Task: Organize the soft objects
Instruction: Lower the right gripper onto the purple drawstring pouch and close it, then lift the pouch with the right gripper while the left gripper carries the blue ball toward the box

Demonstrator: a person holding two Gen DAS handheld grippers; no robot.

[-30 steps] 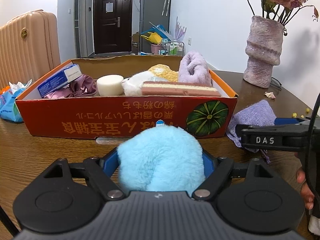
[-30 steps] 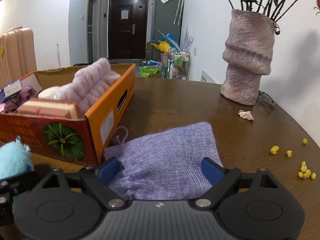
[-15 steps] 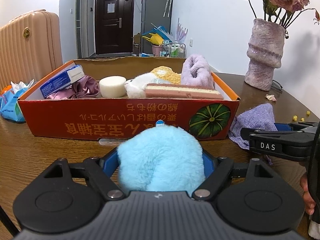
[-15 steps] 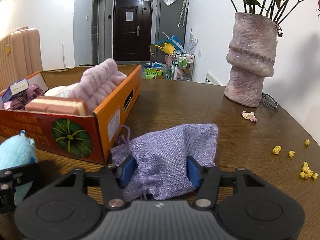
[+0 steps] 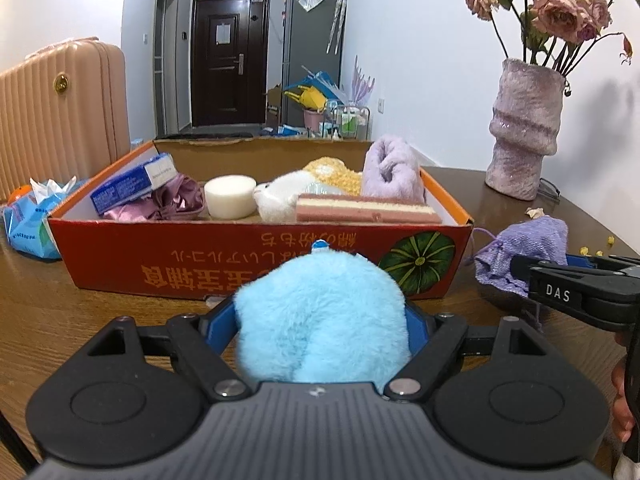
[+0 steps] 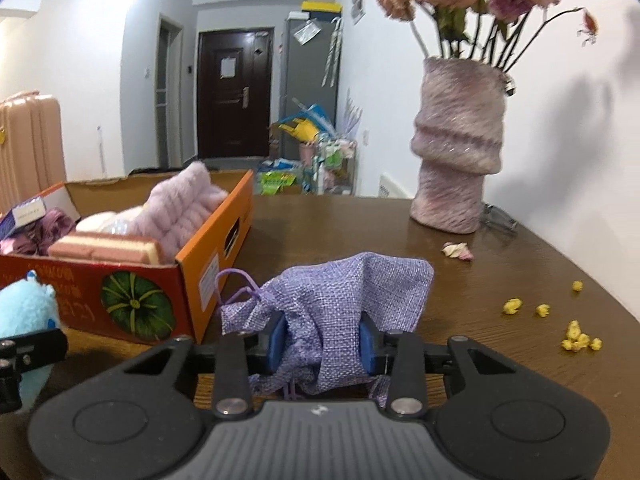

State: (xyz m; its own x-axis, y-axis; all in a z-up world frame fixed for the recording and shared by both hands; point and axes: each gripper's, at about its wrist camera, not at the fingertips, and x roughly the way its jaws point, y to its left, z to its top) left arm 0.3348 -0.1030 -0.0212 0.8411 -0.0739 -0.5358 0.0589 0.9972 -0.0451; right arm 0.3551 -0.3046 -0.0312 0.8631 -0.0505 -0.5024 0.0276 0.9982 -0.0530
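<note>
My left gripper (image 5: 320, 320) is shut on a fluffy light-blue plush toy (image 5: 320, 316), held just in front of the orange cardboard box (image 5: 224, 264). In the right wrist view my right gripper (image 6: 322, 340) is shut on a bunched purple burlap drawstring pouch (image 6: 340, 292), lifted slightly off the wooden table to the right of the box (image 6: 208, 264). The pouch (image 5: 528, 248) and the right gripper's black arm show at the right of the left wrist view. The plush toy (image 6: 24, 312) appears at the left edge of the right wrist view.
The box holds a purple fuzzy slipper (image 5: 392, 172), a pink-and-cream sponge block (image 5: 364, 208), a white round puff (image 5: 230, 196), a white plush, purple satin cloth and a blue carton. A pink vase (image 6: 456, 160) with dried roses stands at the back right. Yellow crumbs (image 6: 576, 336) lie right. A tissue pack (image 5: 28, 216) lies left.
My right gripper's jaws closed from wide apart onto the purple pouch, bunching it and raising it a little. The left gripper kept its hold on the blue plush and barely moved.
</note>
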